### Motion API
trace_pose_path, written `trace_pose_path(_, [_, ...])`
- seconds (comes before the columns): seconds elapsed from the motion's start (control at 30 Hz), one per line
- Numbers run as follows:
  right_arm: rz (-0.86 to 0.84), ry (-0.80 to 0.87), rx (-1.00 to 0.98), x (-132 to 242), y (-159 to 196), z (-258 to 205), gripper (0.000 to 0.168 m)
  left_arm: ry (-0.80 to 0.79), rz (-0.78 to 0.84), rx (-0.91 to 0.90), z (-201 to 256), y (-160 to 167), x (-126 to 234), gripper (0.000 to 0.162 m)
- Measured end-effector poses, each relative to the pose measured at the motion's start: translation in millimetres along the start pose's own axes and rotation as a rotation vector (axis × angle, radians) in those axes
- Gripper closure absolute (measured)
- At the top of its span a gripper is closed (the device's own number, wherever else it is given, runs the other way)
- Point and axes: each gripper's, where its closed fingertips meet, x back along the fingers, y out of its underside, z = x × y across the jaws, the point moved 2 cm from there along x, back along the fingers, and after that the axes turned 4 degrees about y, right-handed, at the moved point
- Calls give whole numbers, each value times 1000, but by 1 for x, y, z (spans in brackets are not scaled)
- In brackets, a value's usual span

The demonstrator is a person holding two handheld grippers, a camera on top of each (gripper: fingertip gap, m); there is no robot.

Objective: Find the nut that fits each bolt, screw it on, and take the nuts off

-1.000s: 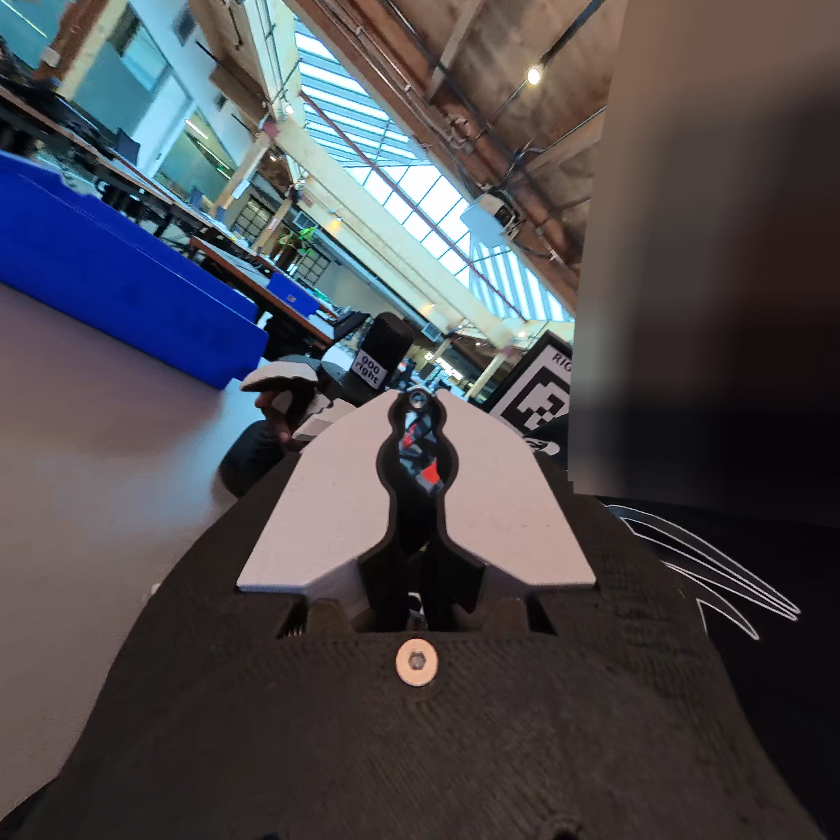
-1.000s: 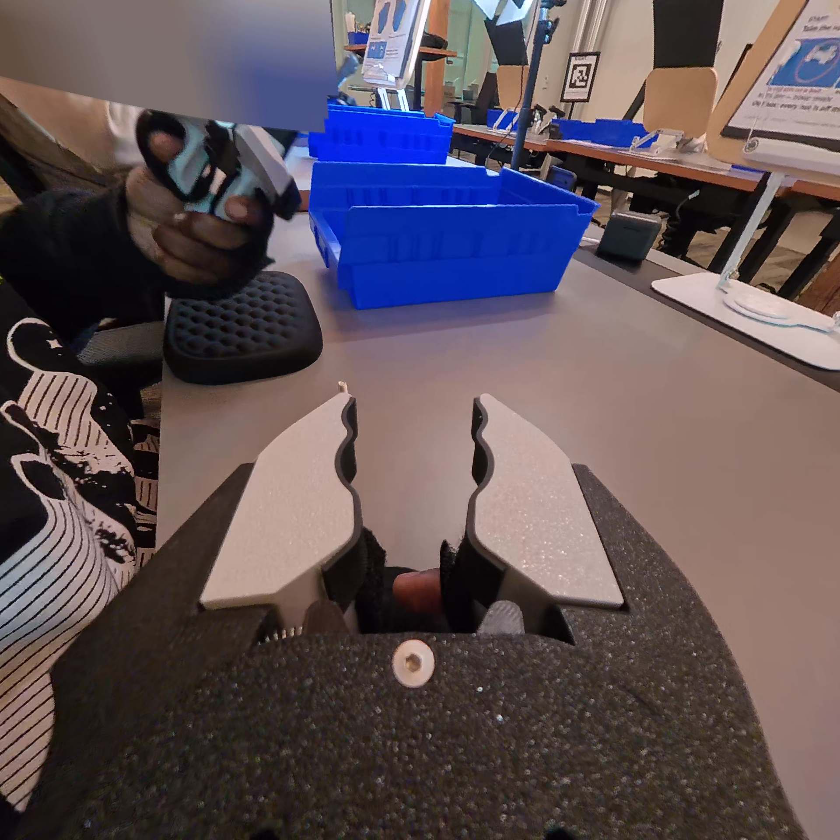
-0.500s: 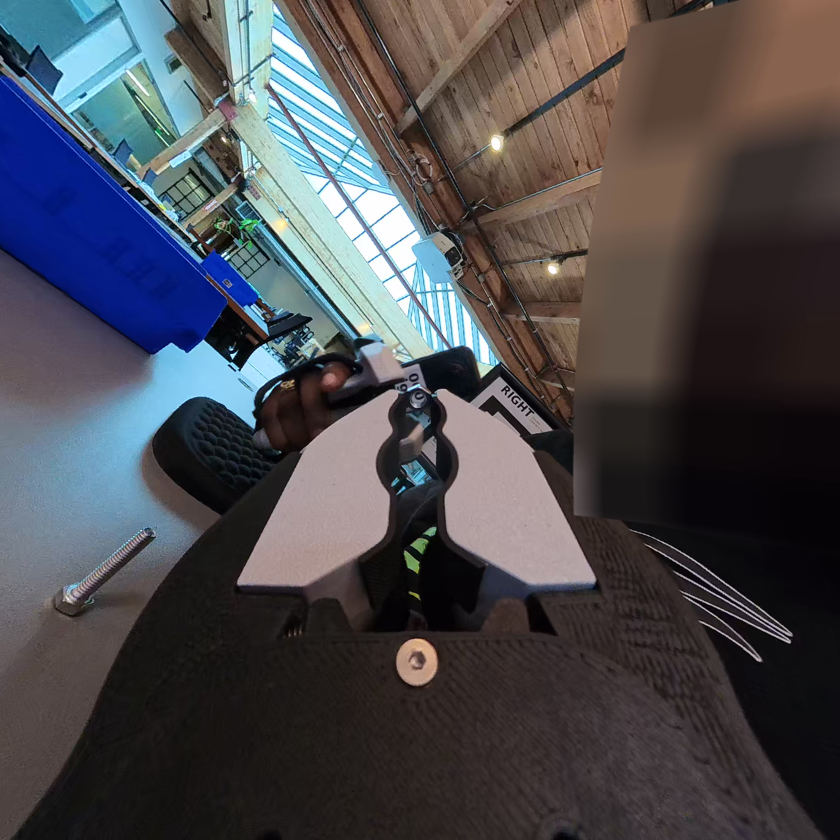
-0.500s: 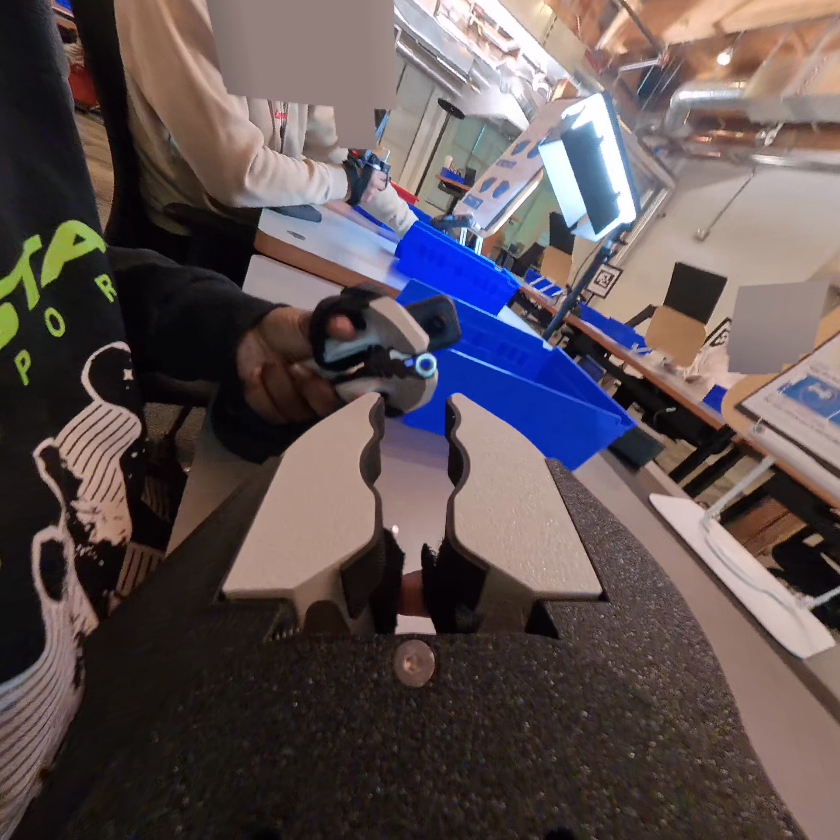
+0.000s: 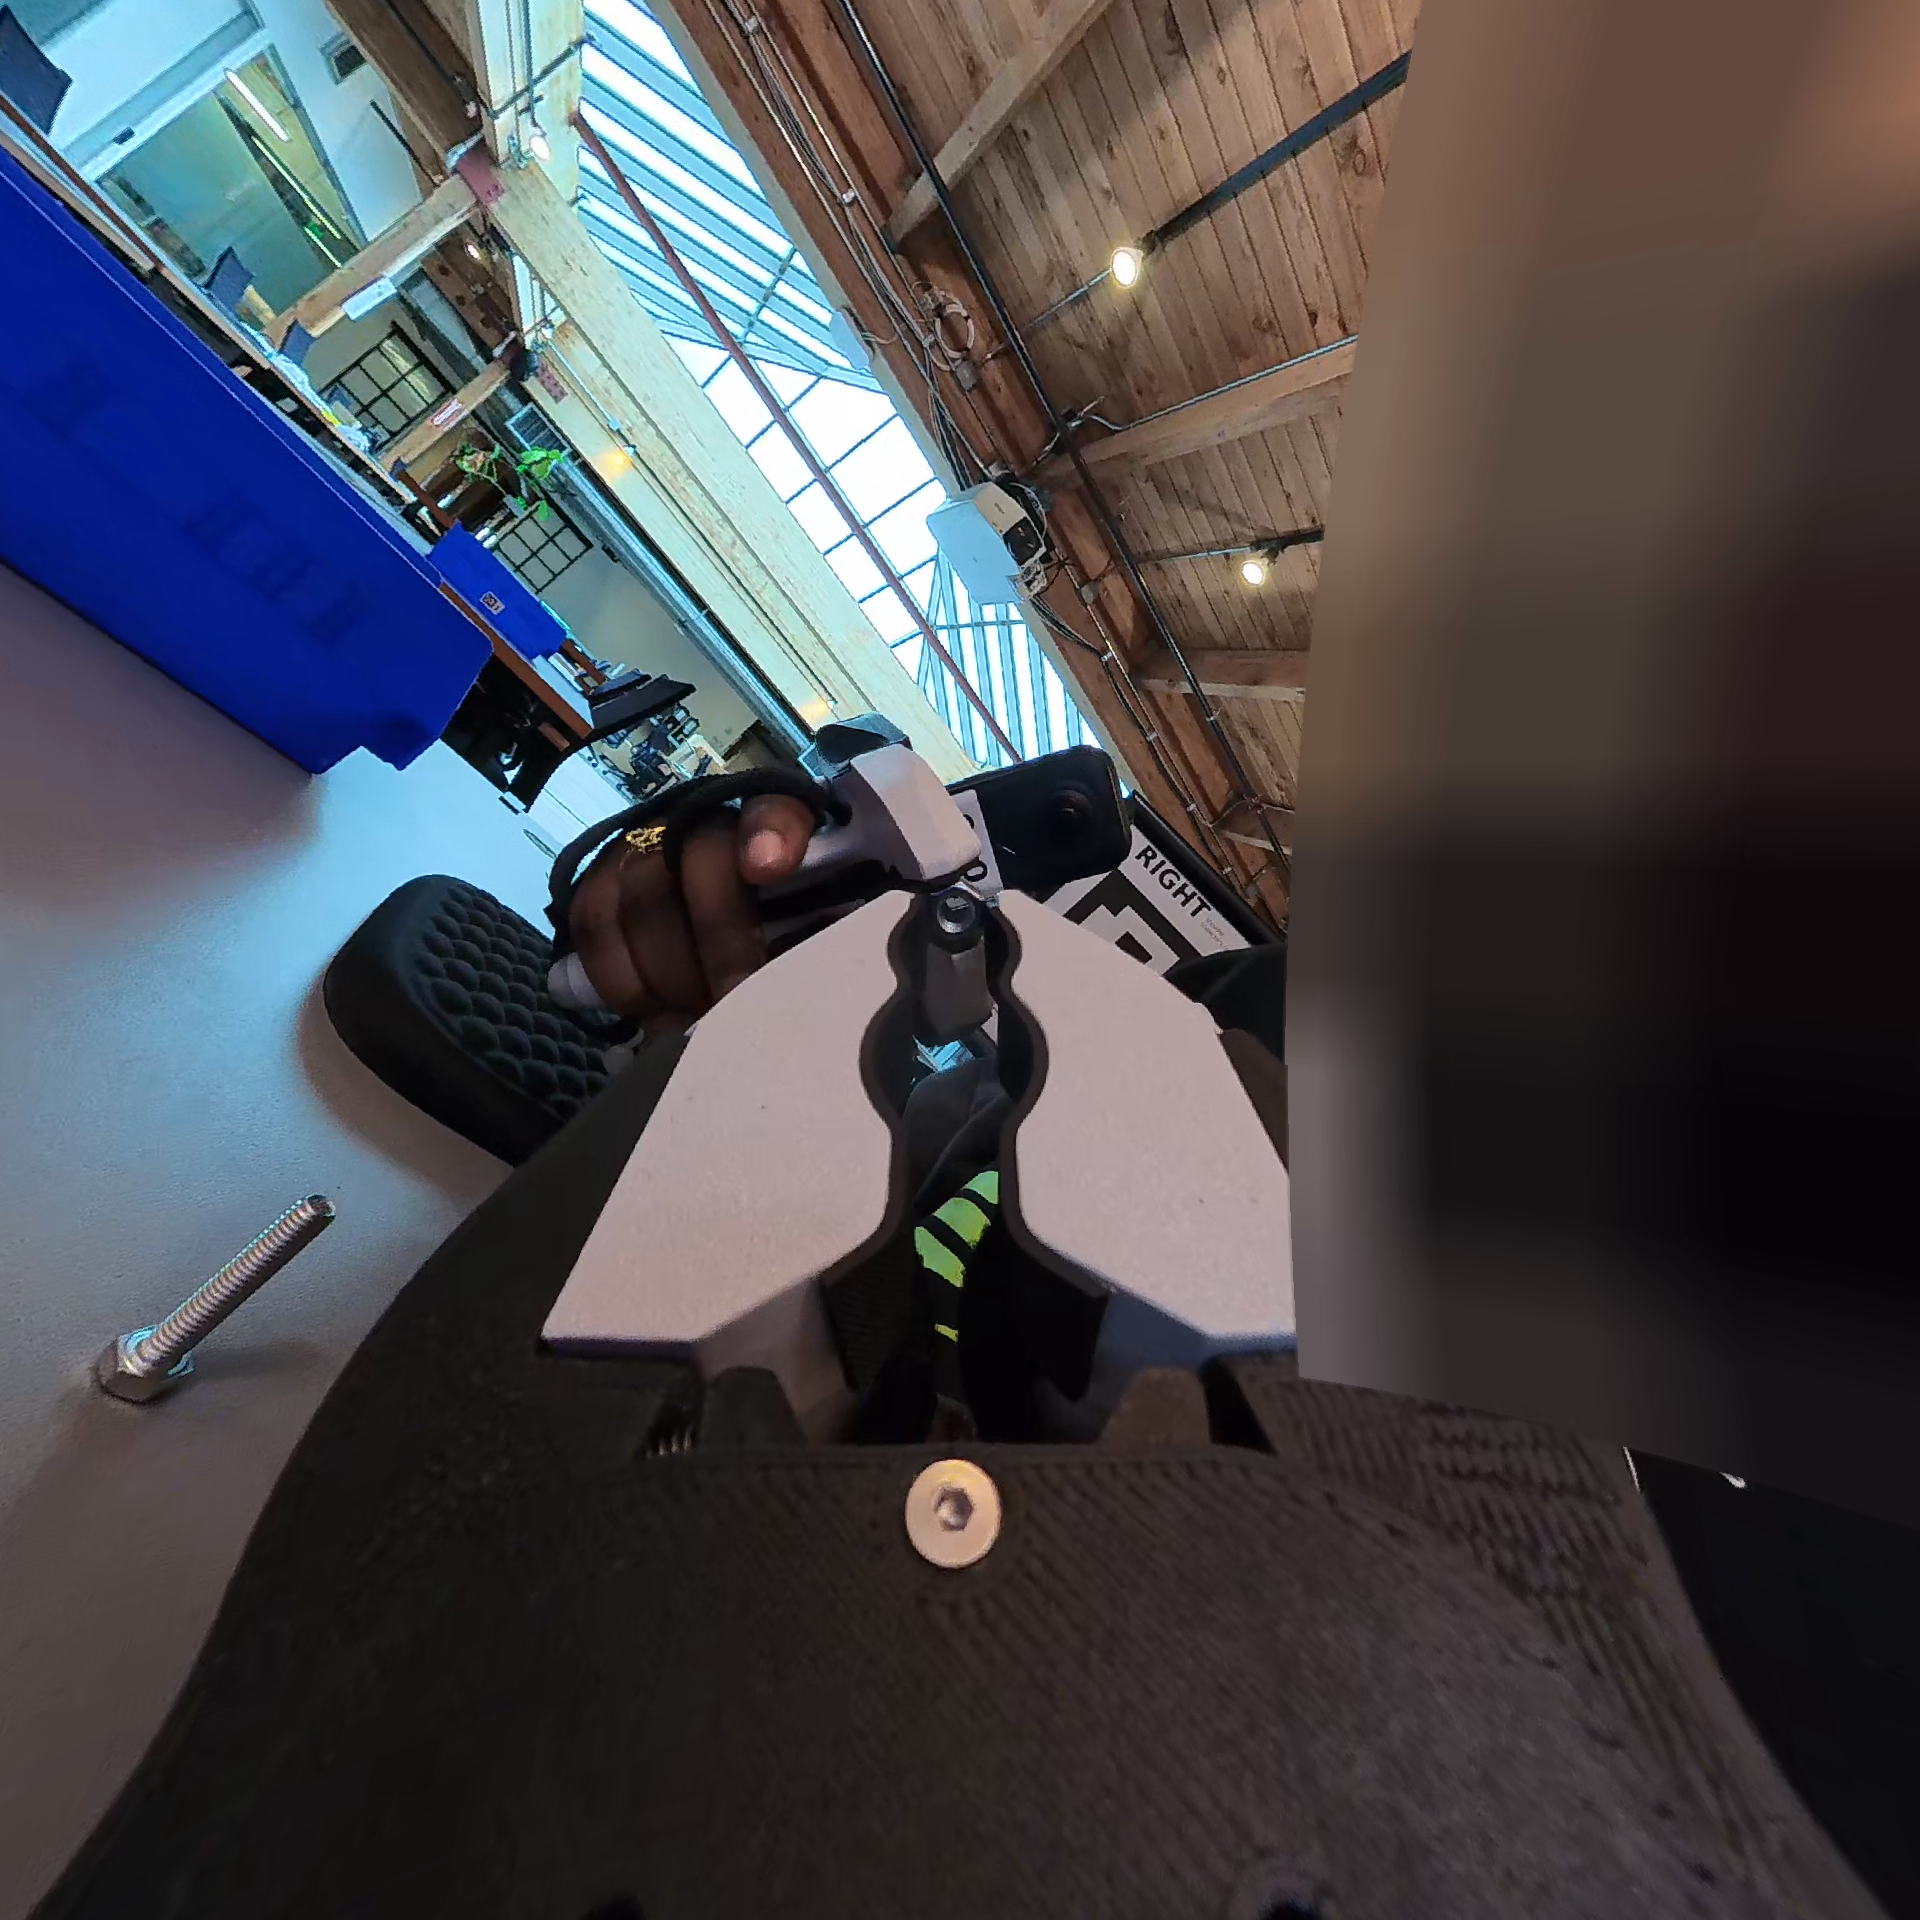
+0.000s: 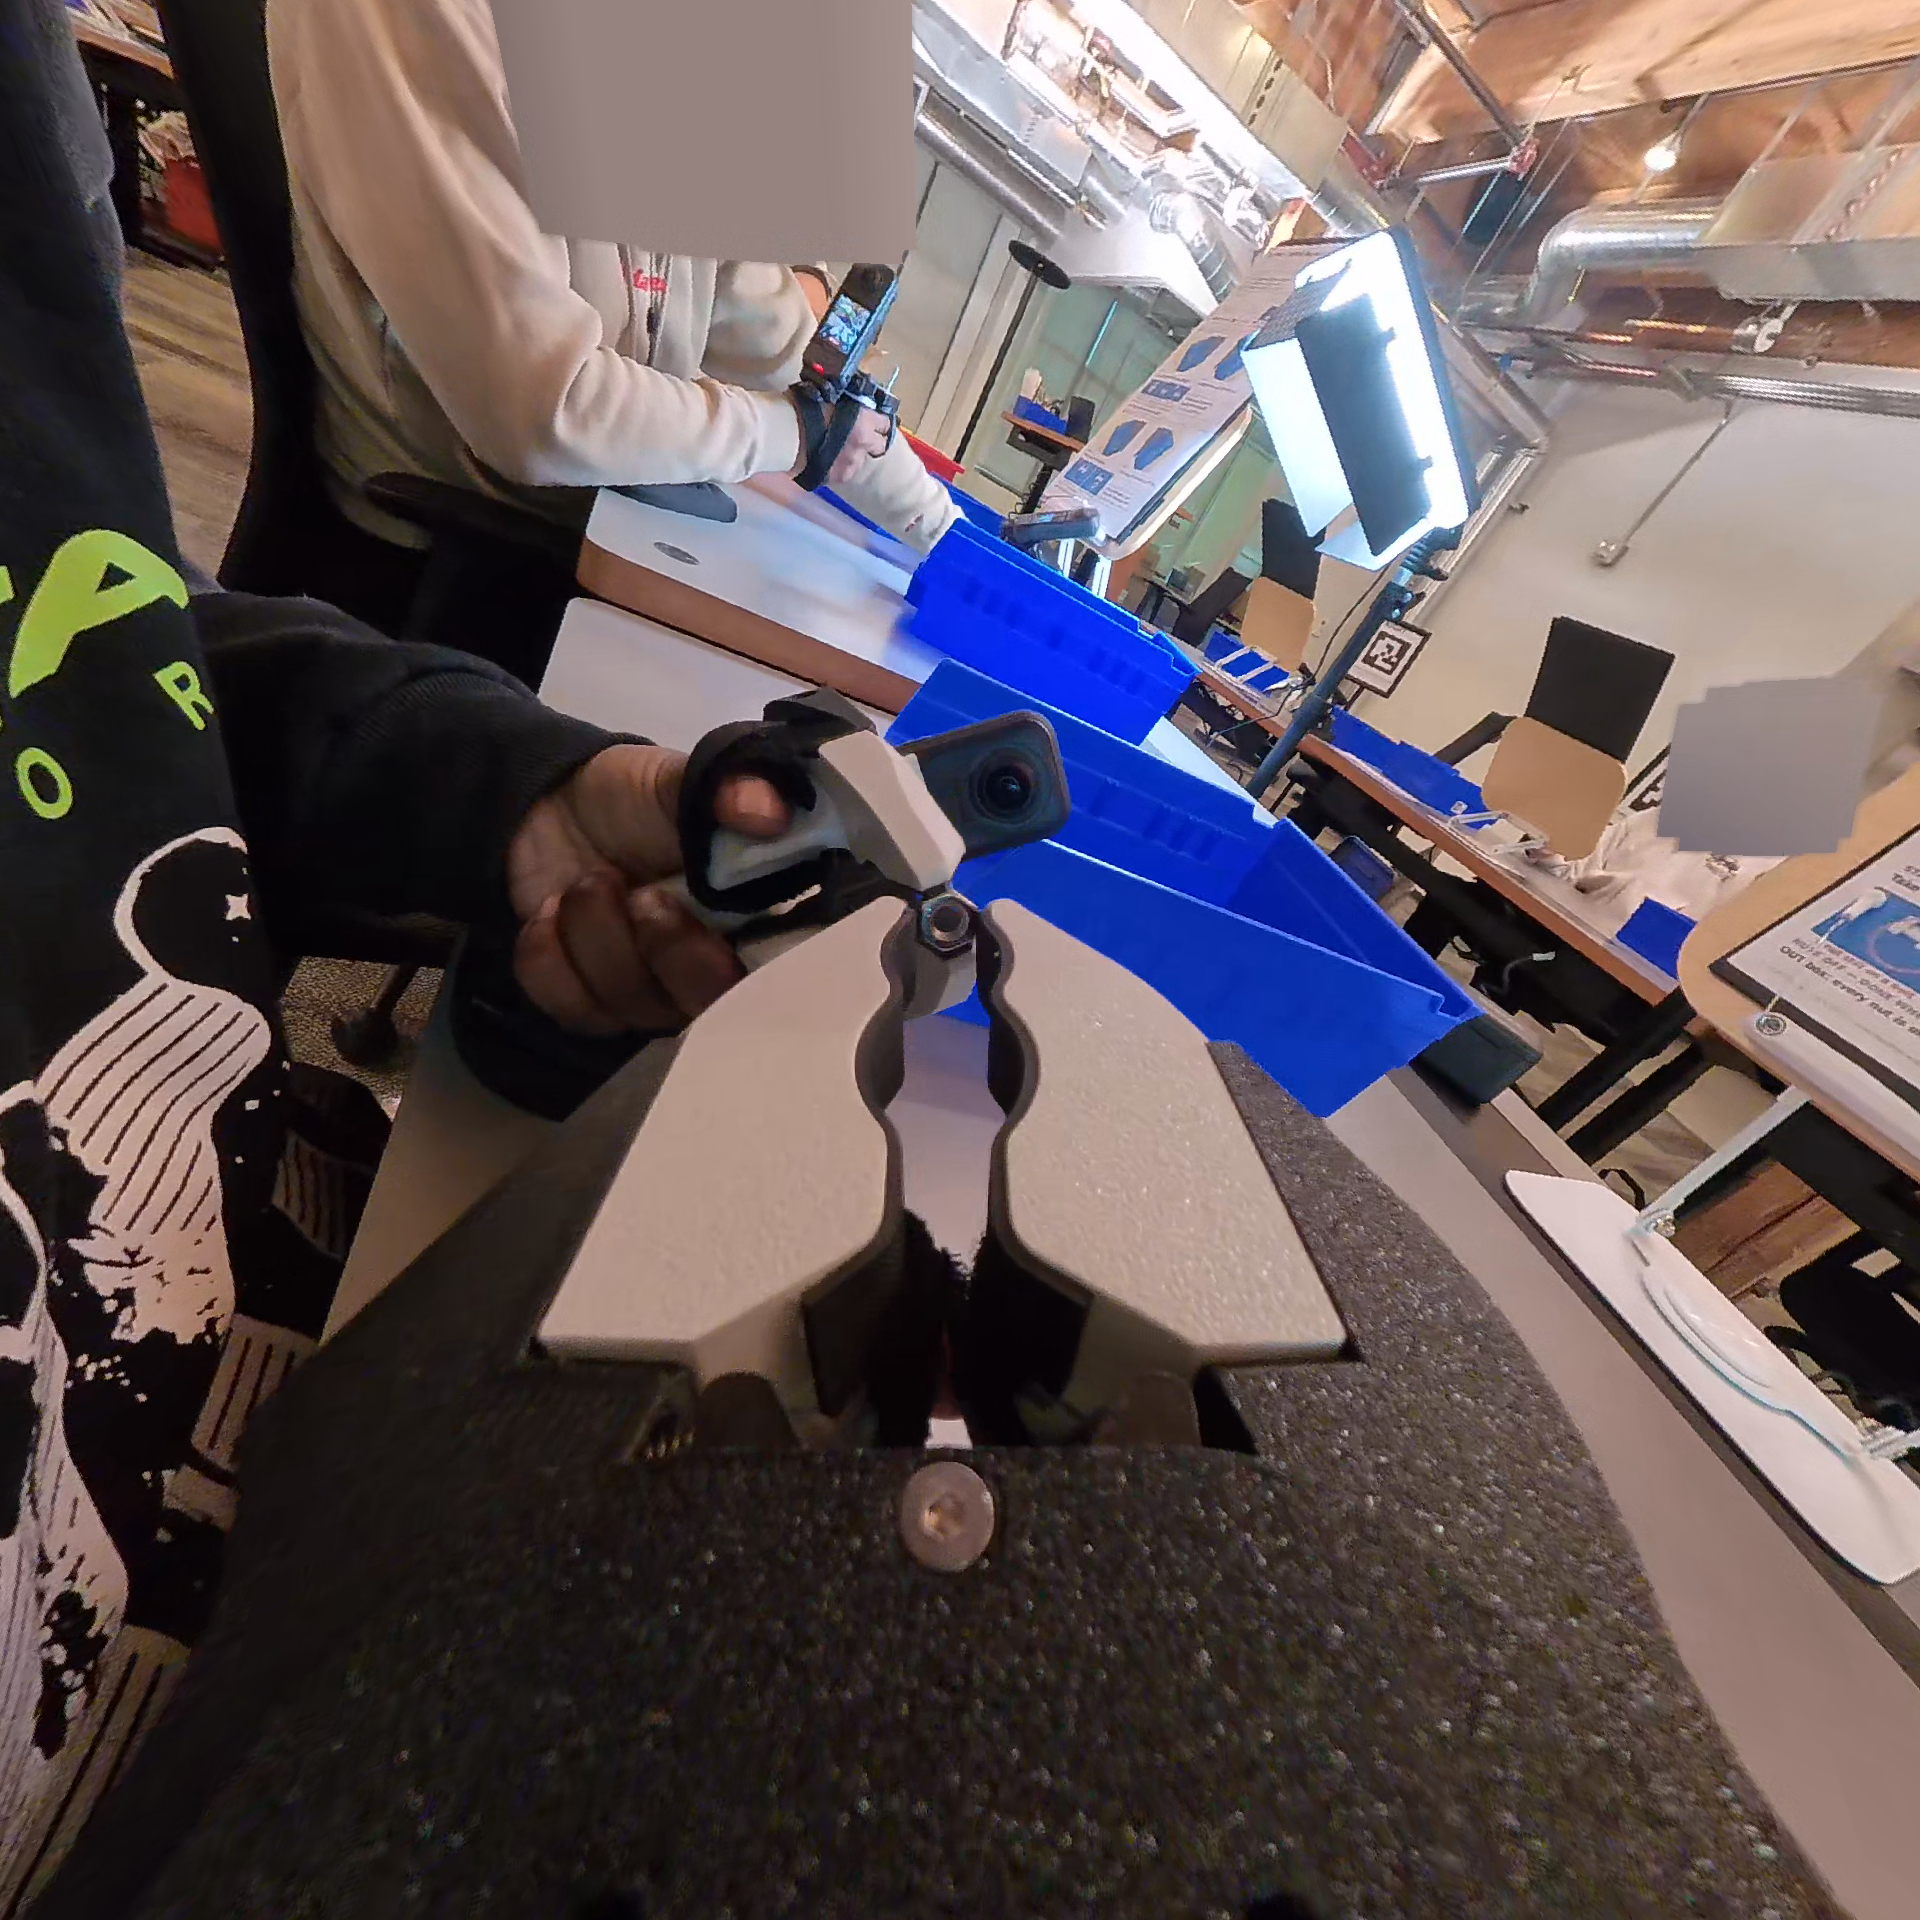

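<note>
Left wrist view, nut: small hex nut (image 5: 954, 920) right at the fingertips, up off the table; seen end-on, something sits in its bore, but whether that is a bolt's end I cannot tell
Left gripper: left gripper (image 5: 954, 914) has its grey fingers drawn almost together, tips pinching the nut from both sides
Right gripper: right gripper (image 6: 943, 920) meets it head-on – its fingers are pulled in close too, tips flanking the same nut and seeming to touch it; the two tools cross at a right angle, one pair of fingers side to side, the other above and below
Hands: right hand (image 5: 675, 925) wraps its tool's handle, a black strap over the fingers; left hand (image 6: 613, 894) comes out of a dark sleeve and squeezes its own trigger
Spare bolt: threaded silver bolt (image 5: 213, 1294) lies alone on the grey table (image 5: 125, 935), hex end nearer the camera, well apart from the nut
Black pad: dimpled black pad (image 5: 457, 1023) rests on the table just behind the right hand
Blue bin: blue bin (image 6: 1195, 935) sits farther back on the table, behind the meeting fingertips
Background: person in a cream sleeve (image 6: 499, 312) at the next table; lit panel lamp (image 6: 1351, 405) on a stand beyond
</note>
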Motion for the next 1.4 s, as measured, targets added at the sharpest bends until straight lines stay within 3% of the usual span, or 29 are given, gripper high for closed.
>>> trace_pose_path(0.1, [-12,-19,-5,3,-2,1,157,-7,-28,-32,2,1,-1,149])
trace_pose_path(0.17, [-62,-38,-25,11,1,7,158,-81,-92,-124,1,1,1,136])
trace_pose_path(0.3, [-491,-158,-164,32,52,12,158,-520,-360,-546,-24,-1,26,130])
trace_pose_path(0.33, [-598,-184,-191,37,67,11,157,-565,-405,-603,-25,-1,29,128])
trace_pose_path(0.43, [-810,-258,-292,43,95,1,157,-615,-472,-627,-33,5,32,127])
trace_pose_path(0.57, [-945,-297,-314,40,116,-6,157,-636,-523,-631,-38,11,32,126])
trace_pose_path(0.97, [-1052,-318,-285,39,129,-10,157,-637,-539,-632,-40,14,35,123])
trace_pose_path(1.4, [-997,-313,-340,33,125,-9,153,-638,-547,-629,-39,15,35,123])
